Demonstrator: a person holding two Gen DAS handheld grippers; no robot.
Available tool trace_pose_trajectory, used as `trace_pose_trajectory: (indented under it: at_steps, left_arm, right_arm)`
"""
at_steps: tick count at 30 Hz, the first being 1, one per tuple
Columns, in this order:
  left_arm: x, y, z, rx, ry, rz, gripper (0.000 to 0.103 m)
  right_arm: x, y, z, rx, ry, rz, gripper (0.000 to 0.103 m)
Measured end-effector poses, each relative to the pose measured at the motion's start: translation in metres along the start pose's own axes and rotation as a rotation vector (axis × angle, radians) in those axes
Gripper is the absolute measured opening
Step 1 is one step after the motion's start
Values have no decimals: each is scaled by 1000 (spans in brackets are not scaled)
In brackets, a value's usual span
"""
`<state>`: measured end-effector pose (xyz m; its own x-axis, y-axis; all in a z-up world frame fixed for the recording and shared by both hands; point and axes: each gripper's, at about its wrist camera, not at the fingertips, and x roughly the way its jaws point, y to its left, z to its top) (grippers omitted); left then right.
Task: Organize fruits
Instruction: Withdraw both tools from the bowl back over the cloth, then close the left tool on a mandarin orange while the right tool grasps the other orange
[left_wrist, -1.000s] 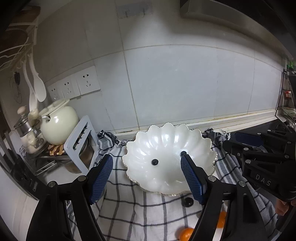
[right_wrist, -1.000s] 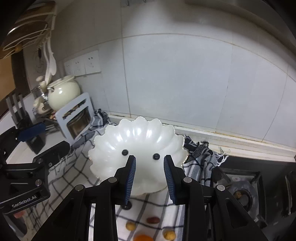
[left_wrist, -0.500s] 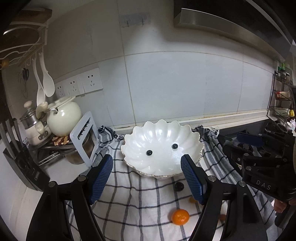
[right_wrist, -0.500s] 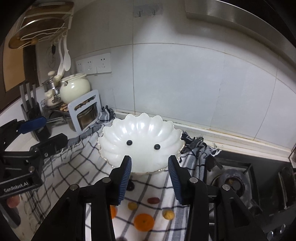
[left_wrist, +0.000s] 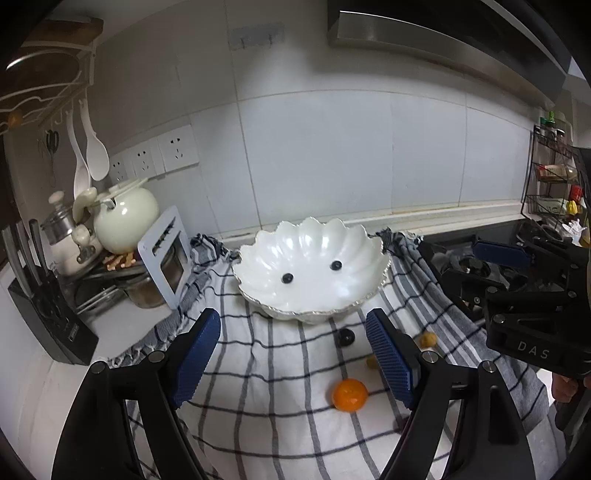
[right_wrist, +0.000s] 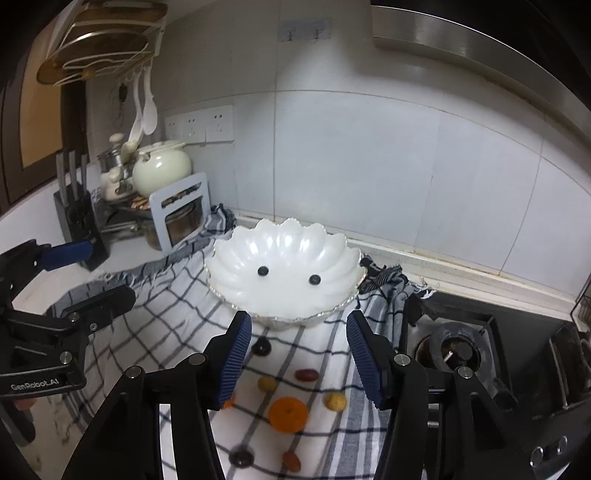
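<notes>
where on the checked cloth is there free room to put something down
Free: the cloth left of the scalloped bowl, toward the white rack. Crowded: in front of the bowl, around the mandarin, date and dark berry.

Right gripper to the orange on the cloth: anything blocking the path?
Nothing visible. The right gripper, jaws opening with nothing between them, hangs above the checked cloth; the orange lies just below and ahead, with only small fruits beside it.
</notes>
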<state>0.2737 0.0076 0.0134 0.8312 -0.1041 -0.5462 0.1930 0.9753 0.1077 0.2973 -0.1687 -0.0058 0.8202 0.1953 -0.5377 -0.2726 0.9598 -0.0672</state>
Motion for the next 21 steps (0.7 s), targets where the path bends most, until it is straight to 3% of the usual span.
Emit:
trace_pose_trajectory:
  at_steps: [19,21]
  left_arm:
    - [24,-22,-43,30,119,-69,83]
    - [27,-23,-47,31,131,-79,83]
  right_arm:
    - [17,-4,-46,-5,151,44,55]
    - [22,-4,-50,-6,176,54,59]
